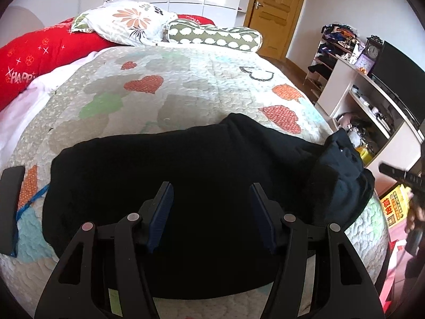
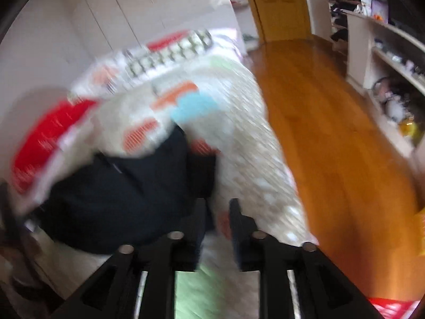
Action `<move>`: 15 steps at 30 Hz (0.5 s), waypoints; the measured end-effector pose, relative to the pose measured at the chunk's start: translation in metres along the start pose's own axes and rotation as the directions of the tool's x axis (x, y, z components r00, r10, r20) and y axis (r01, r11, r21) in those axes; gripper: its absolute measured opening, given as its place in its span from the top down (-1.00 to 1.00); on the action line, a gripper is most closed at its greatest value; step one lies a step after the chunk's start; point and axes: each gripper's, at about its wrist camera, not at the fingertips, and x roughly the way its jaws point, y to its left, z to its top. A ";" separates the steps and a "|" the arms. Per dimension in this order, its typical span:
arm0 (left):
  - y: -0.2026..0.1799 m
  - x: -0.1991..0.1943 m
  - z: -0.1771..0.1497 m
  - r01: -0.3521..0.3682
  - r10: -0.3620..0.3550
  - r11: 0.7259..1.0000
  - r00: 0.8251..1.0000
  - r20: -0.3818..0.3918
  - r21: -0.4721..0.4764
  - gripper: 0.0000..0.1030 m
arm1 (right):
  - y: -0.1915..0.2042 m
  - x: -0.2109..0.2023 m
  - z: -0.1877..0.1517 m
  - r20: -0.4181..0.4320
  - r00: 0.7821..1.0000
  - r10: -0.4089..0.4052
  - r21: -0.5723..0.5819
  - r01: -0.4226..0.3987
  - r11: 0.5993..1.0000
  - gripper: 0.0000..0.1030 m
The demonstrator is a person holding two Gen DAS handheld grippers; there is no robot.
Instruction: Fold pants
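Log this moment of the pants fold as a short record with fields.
surface: quilt on a bed
garment: black pants lying across the quilt's near end, one end bunched at the bed's right edge
left gripper: open, over the pants, nothing between its pads
right gripper: open, over the quilt beside the pants, holding nothing; its view is blurred
pillows: at the far end
floor: wood, right of the bed

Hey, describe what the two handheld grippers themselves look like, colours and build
Both are matte black plastic. The left gripper has two angled arms with cut-out slots, round silvery pivot pins, and flat dark blue ribbed pads on its fingers. The right gripper shows the same black slotted arms and silvery pins; blur hides its pad detail. No cables or markings visible.
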 end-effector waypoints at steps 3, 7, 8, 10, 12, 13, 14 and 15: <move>-0.007 0.000 -0.003 0.001 -0.001 1.000 1.000 -0.007 0.023 -0.15 | 0.012 0.018 0.016 0.016 1.000 0.024 -0.005 -0.024 1.000 -0.04; -0.006 -0.002 -0.006 -0.010 0.011 0.999 1.000 -0.013 0.033 -0.15 | 0.032 0.062 0.030 -0.037 0.999 0.019 -0.073 -0.022 0.997 -0.02; -0.005 -0.002 -0.006 -0.013 0.013 0.999 1.000 -0.012 0.030 -0.15 | 0.038 0.074 0.032 -0.059 0.998 0.032 -0.083 -0.037 0.996 0.31; 0.001 -0.004 -0.004 -0.023 0.023 1.000 1.000 -0.005 0.020 -0.15 | 0.041 0.084 0.033 -0.095 0.994 0.051 -0.090 -0.060 0.994 0.76; 0.007 -0.006 -0.003 -0.025 0.025 1.000 1.000 0.002 0.003 -0.15 | 0.051 0.064 0.031 -0.059 0.997 0.050 -0.153 -0.058 0.987 0.87; 0.011 -0.007 -0.002 -0.025 0.025 1.000 1.000 0.007 -0.009 -0.15 | 0.052 0.053 0.028 -0.035 0.998 0.044 -0.170 -0.049 0.984 0.88; 0.016 -0.008 -0.001 -0.025 0.025 0.999 1.000 0.012 -0.022 -0.15 | 0.051 0.038 0.026 -0.009 0.999 0.034 -0.173 -0.035 0.984 0.88; 0.021 -0.007 -0.002 -0.028 0.028 0.999 1.000 0.013 -0.035 -0.15 | 0.046 0.025 0.023 0.006 1.000 0.018 -0.167 -0.017 0.986 0.88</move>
